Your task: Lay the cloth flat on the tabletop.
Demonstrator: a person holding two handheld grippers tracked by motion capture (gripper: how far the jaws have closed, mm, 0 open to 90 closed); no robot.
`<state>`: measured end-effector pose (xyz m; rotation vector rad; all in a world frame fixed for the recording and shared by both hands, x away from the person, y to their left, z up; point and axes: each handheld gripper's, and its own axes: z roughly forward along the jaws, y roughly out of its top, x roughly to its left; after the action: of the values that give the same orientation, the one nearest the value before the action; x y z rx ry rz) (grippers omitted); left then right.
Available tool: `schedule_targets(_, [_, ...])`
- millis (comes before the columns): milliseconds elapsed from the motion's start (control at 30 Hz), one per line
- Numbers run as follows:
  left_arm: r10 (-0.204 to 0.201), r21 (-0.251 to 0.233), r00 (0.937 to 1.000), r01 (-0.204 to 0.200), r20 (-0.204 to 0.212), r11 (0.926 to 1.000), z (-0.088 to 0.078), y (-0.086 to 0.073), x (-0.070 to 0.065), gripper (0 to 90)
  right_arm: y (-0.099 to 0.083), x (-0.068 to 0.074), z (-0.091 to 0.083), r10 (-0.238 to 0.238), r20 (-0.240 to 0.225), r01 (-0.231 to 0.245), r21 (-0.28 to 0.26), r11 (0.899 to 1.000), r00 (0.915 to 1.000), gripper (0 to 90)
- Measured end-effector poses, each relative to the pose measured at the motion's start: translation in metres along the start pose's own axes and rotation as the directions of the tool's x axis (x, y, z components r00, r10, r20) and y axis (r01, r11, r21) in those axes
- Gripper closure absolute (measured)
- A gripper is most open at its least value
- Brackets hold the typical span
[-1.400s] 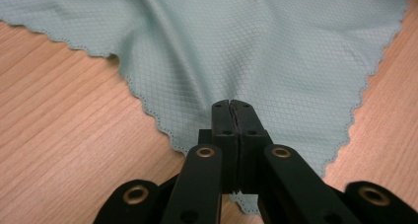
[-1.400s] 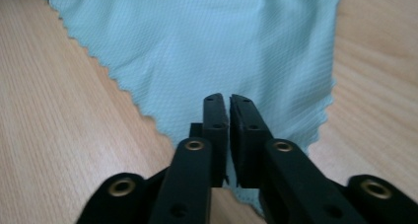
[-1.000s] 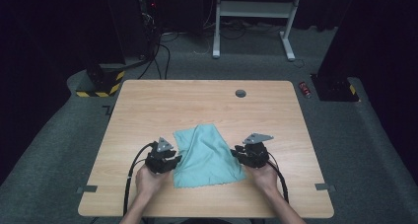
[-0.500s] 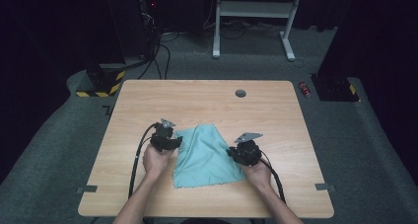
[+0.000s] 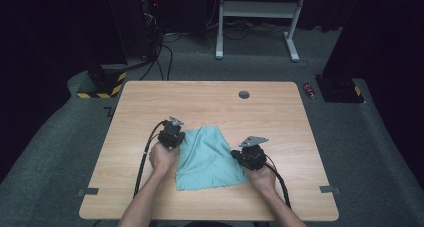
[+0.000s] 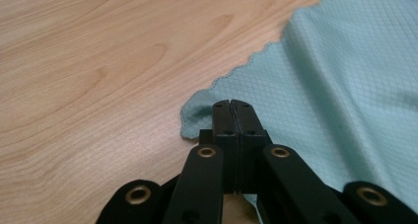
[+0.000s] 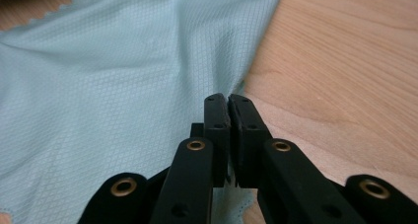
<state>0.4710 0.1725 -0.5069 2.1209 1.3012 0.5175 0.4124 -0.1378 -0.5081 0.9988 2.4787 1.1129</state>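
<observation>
Cloth [image 5: 210,157] lies on the table [image 5: 210,102], left tool [image 5: 176,139] and right tool [image 5: 239,157] each clamped on its edge

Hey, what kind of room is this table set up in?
Probably a lab or recording studio: a light wooden table on grey carpet, dark curtained surroundings, black equipment with trailing cables behind, and a yellow-and-black hazard-striped base beside it.

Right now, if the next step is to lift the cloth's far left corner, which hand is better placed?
Left. The left gripper sits at that corner of the cloth, jaws shut at its tip. The right gripper is across the cloth, at its right edge.
</observation>
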Motion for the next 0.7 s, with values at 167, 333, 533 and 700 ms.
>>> schedule_targets(167, [-0.017, -0.043, 0.9996, 0.016, -0.024, 0.9989, -0.007, 0.012, 0.008, 89.8, -0.002, 0.000, -0.011, -0.005, 0.004, 0.006, -0.033, 0.999, 1.0000, 88.6])
schedule_targets(333, [-0.022, -0.066, 0.9992, 0.020, -0.034, 0.9977, -0.004, 0.019, 0.011, 89.8, -0.002, 0.001, -0.014, -0.002, 0.004, 0.002, -0.039, 0.999, 1.0000, 88.6])
schedule_targets(533, [-0.041, -0.054, 0.9991, 0.041, -0.002, 0.9977, -0.001, 0.007, 0.009, 69.2, 0.000, -0.008, -0.023, 0.052, 0.012, -0.051, -0.091, 0.994, 0.9986, 79.3])
schedule_targets(700, [0.017, -0.066, 0.9996, -0.016, 0.022, 0.9977, -0.018, -0.009, -0.006, 55.9, 0.006, -0.022, -0.022, 0.097, 0.016, -0.095, -0.077, 0.993, 0.9952, 75.0])
